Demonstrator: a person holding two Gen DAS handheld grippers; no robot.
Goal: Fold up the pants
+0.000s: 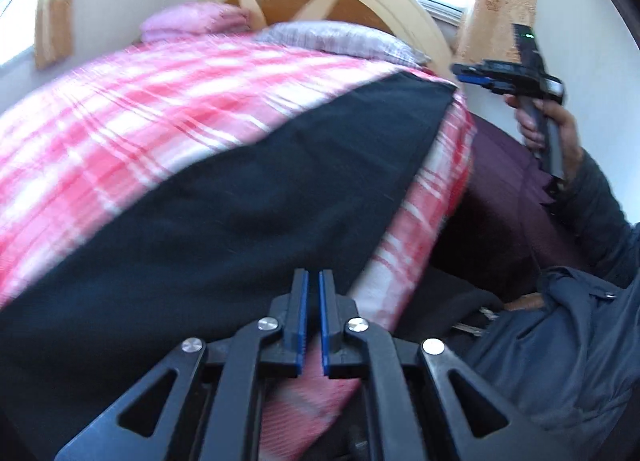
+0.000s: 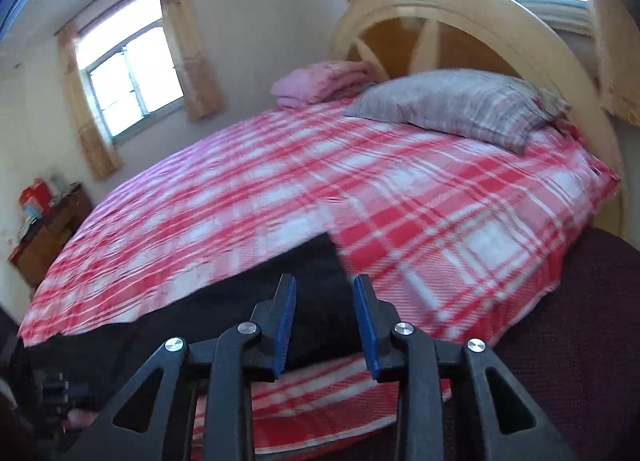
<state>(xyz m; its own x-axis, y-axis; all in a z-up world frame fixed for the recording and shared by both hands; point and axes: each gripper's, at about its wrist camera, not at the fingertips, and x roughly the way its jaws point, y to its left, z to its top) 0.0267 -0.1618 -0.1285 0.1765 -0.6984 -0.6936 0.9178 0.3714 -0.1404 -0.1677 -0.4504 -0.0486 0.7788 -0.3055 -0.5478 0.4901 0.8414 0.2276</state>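
No text, label, brand, number or sign could be read anywhere in either view; motion blur smeared most surfaces, and nothing near the fingers bore any writing.

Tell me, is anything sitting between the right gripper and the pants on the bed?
Nothing visible. The right gripper hangs with open jaws just above the near end of the black pants, which lie flat on the plaid bedsheet. The pillow and the pink blanket are far off at the headboard.
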